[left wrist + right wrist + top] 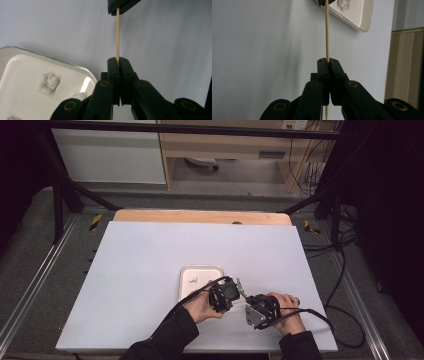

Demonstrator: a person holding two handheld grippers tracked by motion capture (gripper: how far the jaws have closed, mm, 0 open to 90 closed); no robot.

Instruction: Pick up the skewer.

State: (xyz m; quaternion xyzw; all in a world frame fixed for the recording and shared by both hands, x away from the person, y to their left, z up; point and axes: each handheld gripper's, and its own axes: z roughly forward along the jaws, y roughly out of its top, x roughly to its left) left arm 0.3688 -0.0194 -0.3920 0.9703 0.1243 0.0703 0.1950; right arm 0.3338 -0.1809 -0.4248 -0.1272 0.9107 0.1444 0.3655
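Both clenched on one thin stick (117, 35): left tool (117, 61) and right tool (327, 62), near the surface's (150, 250) front edge, beside the tray (186, 272), probably keeping it steady.

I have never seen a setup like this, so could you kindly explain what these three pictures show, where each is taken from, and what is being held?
There is no robot here: a person at a table holds a hand tool with two black jaws in each hand. The high view looks down from above; the left gripper and right gripper meet near the table's front edge. The other two pictures come from small cameras riding on each tool, looking along its jaws. On the white table lies a white tray with small white lumps in it; I cannot tell what they are. Both grippers are shut on one thin wooden stick, one at each end, held just beside the tray.
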